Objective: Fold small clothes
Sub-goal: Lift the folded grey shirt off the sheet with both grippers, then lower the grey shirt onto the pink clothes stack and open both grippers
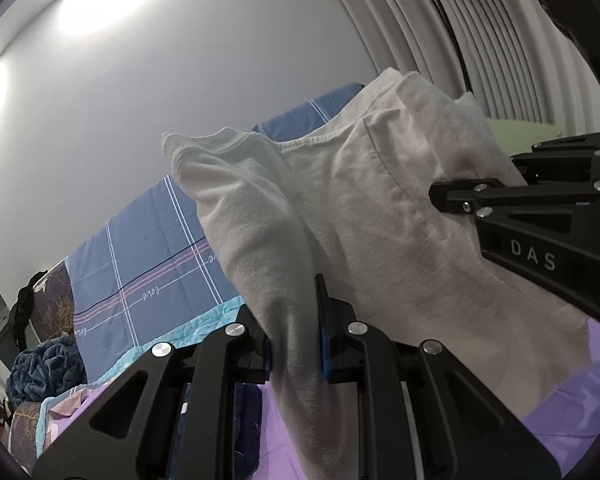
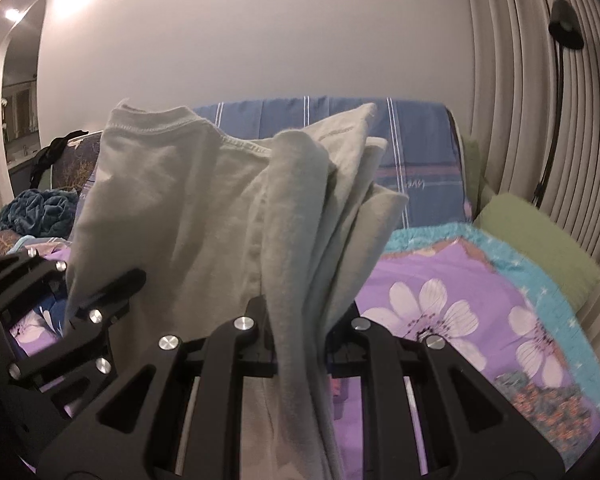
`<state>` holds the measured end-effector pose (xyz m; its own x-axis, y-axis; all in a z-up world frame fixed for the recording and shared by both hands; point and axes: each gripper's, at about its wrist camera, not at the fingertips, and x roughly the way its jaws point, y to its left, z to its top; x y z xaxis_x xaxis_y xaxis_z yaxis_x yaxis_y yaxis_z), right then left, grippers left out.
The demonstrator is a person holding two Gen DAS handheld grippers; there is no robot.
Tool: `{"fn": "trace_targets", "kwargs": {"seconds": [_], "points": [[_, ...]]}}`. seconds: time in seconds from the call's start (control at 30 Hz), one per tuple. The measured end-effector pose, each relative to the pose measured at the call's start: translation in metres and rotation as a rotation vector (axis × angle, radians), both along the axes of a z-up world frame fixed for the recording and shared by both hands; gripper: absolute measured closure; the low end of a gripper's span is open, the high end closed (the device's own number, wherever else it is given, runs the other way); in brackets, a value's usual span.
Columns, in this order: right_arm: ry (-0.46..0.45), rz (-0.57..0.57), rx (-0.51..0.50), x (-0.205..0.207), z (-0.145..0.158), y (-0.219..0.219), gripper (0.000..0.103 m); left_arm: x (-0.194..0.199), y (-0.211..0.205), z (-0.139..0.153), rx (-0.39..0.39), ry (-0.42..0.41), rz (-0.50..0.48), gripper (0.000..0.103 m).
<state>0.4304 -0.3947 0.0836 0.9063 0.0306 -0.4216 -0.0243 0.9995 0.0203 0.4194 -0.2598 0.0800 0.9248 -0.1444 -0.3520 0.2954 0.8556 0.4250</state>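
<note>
We hold the pale grey cotton T-shirt [image 1: 340, 208] in the air above the purple flowered bedcover [image 2: 452, 280]. The left gripper [image 1: 296, 344] and right gripper [image 2: 300, 332] each clench a bunch of it. We judge the next move is to lay it flat for folding.

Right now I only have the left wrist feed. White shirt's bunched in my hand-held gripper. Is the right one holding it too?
Observer: Yes. The right hand-held gripper is shut on the white shirt, a thick bunch of folds running up between its fingers.
Operator: What's under it on that side?
Observer: A purple floral blanket with a teal border.
Operator: Anything beyond the blanket's right edge?
Observer: A green pillow, near the ribbed wall.
</note>
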Motion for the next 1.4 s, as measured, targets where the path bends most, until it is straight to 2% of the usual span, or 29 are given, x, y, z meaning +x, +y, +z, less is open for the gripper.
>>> {"fn": "trace_targets", "kwargs": {"seconds": [0.2, 0.27, 0.37, 0.4, 0.43, 0.5, 0.53, 0.6, 0.67, 0.73, 0.8, 0.93, 1.1, 1.2, 1.3, 1.33, 1.4], "points": [[0.026, -0.010, 0.024, 0.023, -0.018, 0.000, 0.088, 0.027, -0.011, -0.011, 0.012, 0.010, 0.036, 0.085], [0.043, -0.013, 0.040, 0.030, -0.025, 0.002, 0.088, 0.034, -0.013, -0.017, 0.022, 0.016, 0.058, 0.082], [0.074, -0.033, 0.049, 0.050, -0.042, 0.004, 0.087, 0.052, -0.016, -0.036, 0.061, 0.021, 0.092, 0.079], [0.090, -0.037, 0.059, 0.059, -0.049, 0.002, 0.084, 0.058, -0.019, -0.045, 0.080, 0.027, 0.100, 0.079], [0.121, -0.047, 0.064, 0.071, -0.060, 0.001, 0.076, 0.066, -0.020, -0.056, 0.109, 0.037, 0.113, 0.077], [0.177, -0.101, 0.024, 0.085, -0.079, 0.001, 0.066, 0.077, -0.025, -0.084, 0.191, 0.059, 0.150, 0.068], [0.209, -0.145, -0.019, 0.091, -0.094, -0.001, 0.065, 0.079, -0.026, -0.094, 0.229, 0.054, 0.170, 0.061], [0.253, -0.162, -0.056, 0.095, -0.115, -0.002, 0.065, 0.080, -0.027, -0.118, 0.309, 0.013, 0.198, 0.057], [0.323, -0.130, -0.041, 0.094, -0.141, -0.005, 0.065, 0.080, -0.026, -0.129, 0.312, 0.024, 0.201, 0.051], [0.415, -0.140, -0.070, 0.093, -0.169, -0.004, 0.065, 0.081, -0.019, -0.138, 0.300, 0.049, 0.207, 0.047], [0.422, -0.160, -0.102, 0.090, -0.186, -0.004, 0.062, 0.083, -0.008, -0.141, 0.260, 0.067, 0.211, 0.043], [0.406, -0.194, -0.135, 0.082, -0.191, 0.002, 0.063, 0.090, 0.013, -0.150, 0.151, 0.170, 0.220, 0.043], [0.398, -0.225, -0.158, 0.075, -0.190, 0.006, 0.062, 0.077, 0.023, -0.152, 0.099, 0.190, 0.196, 0.043], [0.389, -0.230, -0.084, 0.060, -0.180, -0.007, 0.057, 0.058, 0.043, -0.138, 0.002, 0.202, 0.162, 0.043], [0.370, -0.216, 0.079, 0.023, -0.169, -0.037, 0.054, 0.037, 0.078, -0.121, -0.133, 0.213, 0.167, 0.043], [0.368, -0.218, 0.093, 0.012, -0.167, -0.042, 0.054, 0.026, 0.095, -0.113, -0.208, 0.234, 0.161, 0.043], [0.362, -0.206, 0.094, -0.014, -0.163, -0.050, 0.054, 0.007, 0.114, -0.105, -0.298, 0.260, 0.151, 0.042]]}}
